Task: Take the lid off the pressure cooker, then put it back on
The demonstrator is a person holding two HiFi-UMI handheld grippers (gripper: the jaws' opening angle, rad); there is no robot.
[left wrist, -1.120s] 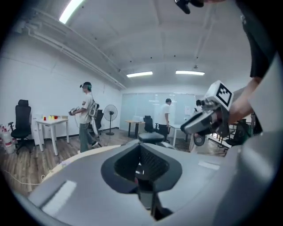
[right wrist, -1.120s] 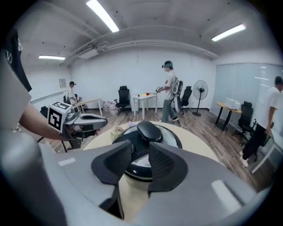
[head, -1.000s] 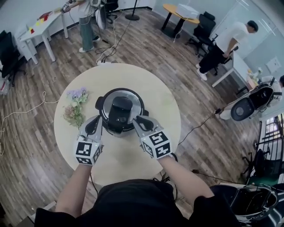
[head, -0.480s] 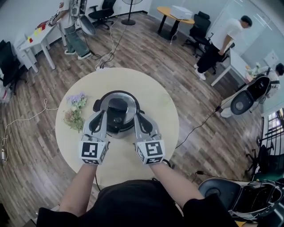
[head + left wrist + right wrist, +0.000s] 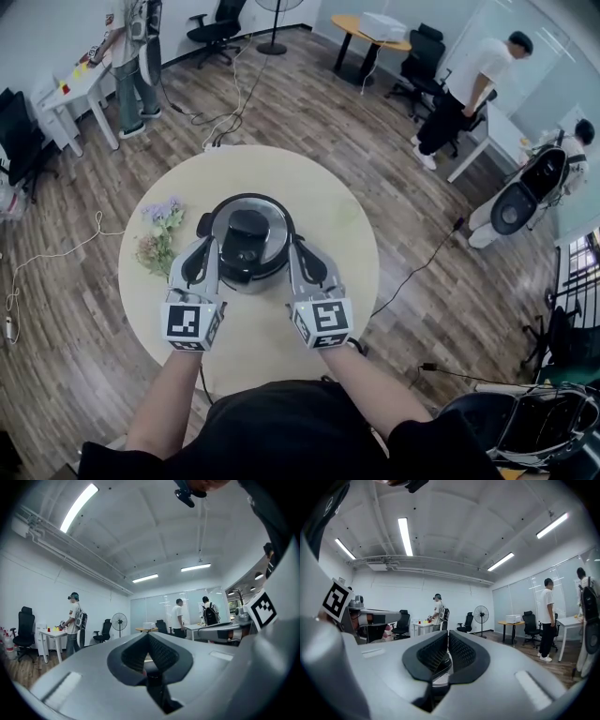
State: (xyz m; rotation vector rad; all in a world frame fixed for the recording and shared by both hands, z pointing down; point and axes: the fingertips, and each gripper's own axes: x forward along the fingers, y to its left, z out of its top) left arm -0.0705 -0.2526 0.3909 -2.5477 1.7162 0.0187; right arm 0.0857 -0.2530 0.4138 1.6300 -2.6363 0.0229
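Note:
The silver pressure cooker (image 5: 272,217) with its black-topped lid (image 5: 247,232) stands in the middle of the round table (image 5: 333,220) in the head view. My left gripper (image 5: 210,246) lies against its left side and my right gripper (image 5: 293,247) against its right side, both pointing level. In the left gripper view the left gripper (image 5: 147,637) has its jaws together with nothing seen between them. The right gripper (image 5: 447,635) is shut too, and a sliver of the cooker (image 5: 440,668) shows below its tips. Contact with the lid is hidden.
A bunch of dried flowers (image 5: 157,236) lies on the table left of the cooker, close to my left gripper. Cables run over the wooden floor (image 5: 234,89). People stand at desks at the back left (image 5: 127,47) and back right (image 5: 464,80).
Both grippers have closed in on the cooker's sides and risen a little. The right one has swung to point straight ahead. The person at the back left has stepped further left.

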